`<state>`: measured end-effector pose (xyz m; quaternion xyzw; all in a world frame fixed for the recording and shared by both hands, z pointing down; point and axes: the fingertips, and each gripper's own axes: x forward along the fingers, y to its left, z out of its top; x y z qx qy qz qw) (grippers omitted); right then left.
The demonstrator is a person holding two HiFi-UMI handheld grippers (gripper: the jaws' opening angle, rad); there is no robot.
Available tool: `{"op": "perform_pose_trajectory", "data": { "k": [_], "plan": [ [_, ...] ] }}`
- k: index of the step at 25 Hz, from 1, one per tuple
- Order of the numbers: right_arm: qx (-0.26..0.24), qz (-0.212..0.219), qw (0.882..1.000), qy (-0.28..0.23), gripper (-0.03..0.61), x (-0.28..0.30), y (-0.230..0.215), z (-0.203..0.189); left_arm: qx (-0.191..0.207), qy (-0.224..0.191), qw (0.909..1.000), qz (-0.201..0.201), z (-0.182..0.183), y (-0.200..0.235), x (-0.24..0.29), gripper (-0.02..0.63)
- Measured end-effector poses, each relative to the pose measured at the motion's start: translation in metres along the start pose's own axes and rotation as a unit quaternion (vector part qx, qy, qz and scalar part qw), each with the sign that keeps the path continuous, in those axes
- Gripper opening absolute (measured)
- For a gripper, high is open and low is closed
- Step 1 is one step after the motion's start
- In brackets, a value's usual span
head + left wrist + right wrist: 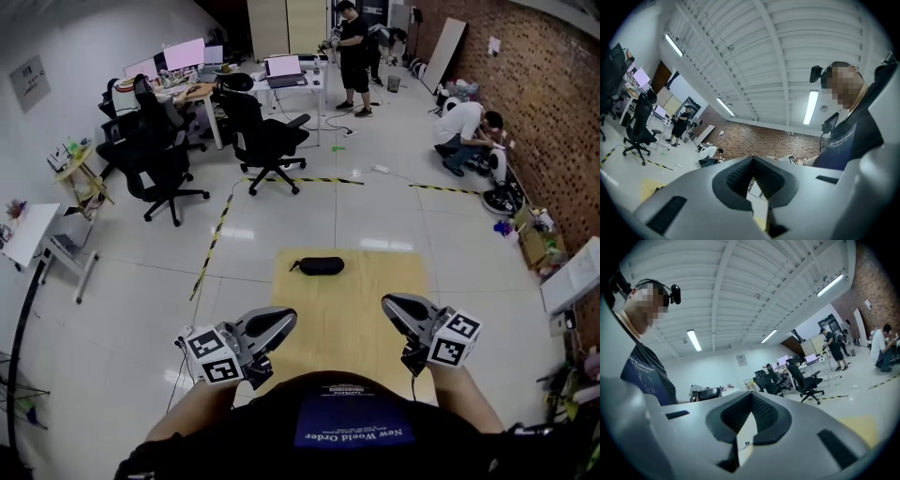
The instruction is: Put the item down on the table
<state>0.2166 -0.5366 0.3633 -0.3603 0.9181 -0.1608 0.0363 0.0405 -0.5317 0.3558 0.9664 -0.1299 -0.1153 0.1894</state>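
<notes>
A black zipped pouch [319, 266] lies flat near the far edge of the small wooden table [375, 281], with nothing touching it. My left gripper [289, 317] hovers over the table's near left corner, well short of the pouch, its jaws shut with nothing in them. My right gripper [386, 302] hangs over the near right side, also shut and empty. In the left gripper view the fingertips [752, 159] meet against the ceiling and brick wall. In the right gripper view the gripper [751, 395] is closed too, tilted up towards the ceiling.
Black office chairs [267, 141] and desks with monitors [183, 56] stand beyond the table. Yellow-black tape [211, 246] runs across the tiled floor. One person stands at the back [354, 56], another crouches by the brick wall [464, 136]. A white side table [28, 234] is at the left.
</notes>
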Motion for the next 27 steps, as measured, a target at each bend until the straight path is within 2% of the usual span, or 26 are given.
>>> {"op": "perform_pose_trajectory", "data": {
  "k": [3,5,10,27],
  "plan": [
    [0.041,0.001,0.999,-0.027,-0.014,-0.007,-0.006,-0.004,0.007,0.006,0.9999,-0.004,-0.003,-0.003,0.006,0.006],
    [0.046,-0.013,0.998,-0.027,-0.014,-0.011,-0.013,-0.008,0.009,0.007,0.9999,-0.006,-0.003,-0.005,0.009,0.006],
    [0.022,-0.026,0.999,-0.009,-0.014,-0.012,-0.010,-0.016,0.016,0.014,0.9997,-0.009,-0.004,-0.010,0.009,0.006],
    [-0.006,-0.018,1.000,0.005,-0.014,-0.009,0.000,-0.017,0.015,0.017,0.9997,-0.010,-0.002,-0.014,0.008,0.006]
  ]
}}
